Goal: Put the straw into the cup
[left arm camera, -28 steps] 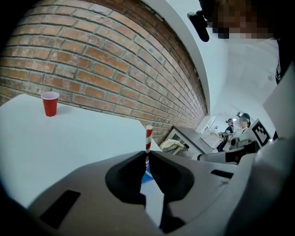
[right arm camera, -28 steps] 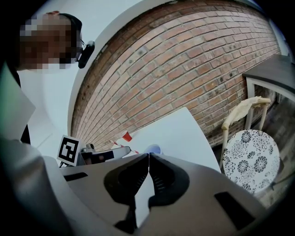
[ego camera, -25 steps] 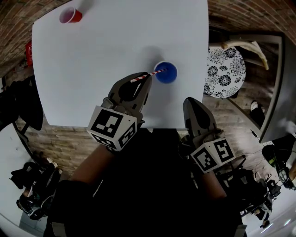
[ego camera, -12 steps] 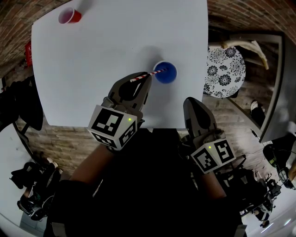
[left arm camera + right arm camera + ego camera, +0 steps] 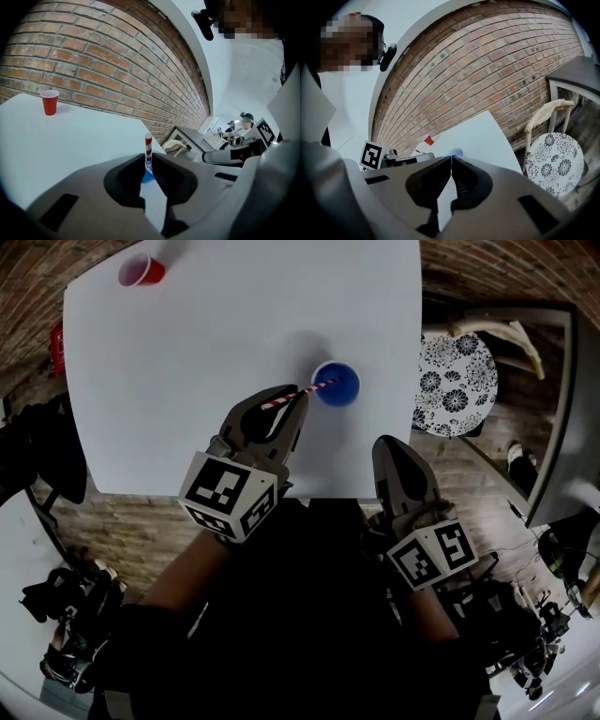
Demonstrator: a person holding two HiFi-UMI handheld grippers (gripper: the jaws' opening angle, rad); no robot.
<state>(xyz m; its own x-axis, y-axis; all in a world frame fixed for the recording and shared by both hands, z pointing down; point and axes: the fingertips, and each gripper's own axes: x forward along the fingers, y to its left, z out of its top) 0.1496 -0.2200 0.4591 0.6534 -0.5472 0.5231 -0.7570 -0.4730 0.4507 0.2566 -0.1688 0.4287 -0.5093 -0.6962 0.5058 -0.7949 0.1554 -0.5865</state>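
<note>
A red-and-white striped straw [image 5: 300, 392] is pinched in my left gripper [image 5: 292, 399], which is shut on its lower part. The straw slants to the right, and its far end lies over the rim of the blue cup [image 5: 337, 384] on the white table [image 5: 187, 352]. In the left gripper view the straw [image 5: 148, 149] stands up between the jaws, with a bit of the blue cup [image 5: 147, 176] behind them. My right gripper [image 5: 386, 448] hangs at the table's near edge, right of the cup, shut on nothing; its jaws meet in the right gripper view [image 5: 451, 159].
A red cup [image 5: 142, 272] stands at the table's far left corner, also visible as the red cup [image 5: 49, 101] before a brick wall [image 5: 103, 56]. A floral-patterned round stool [image 5: 456, 386] sits off the table's right side. Other people stand in the background.
</note>
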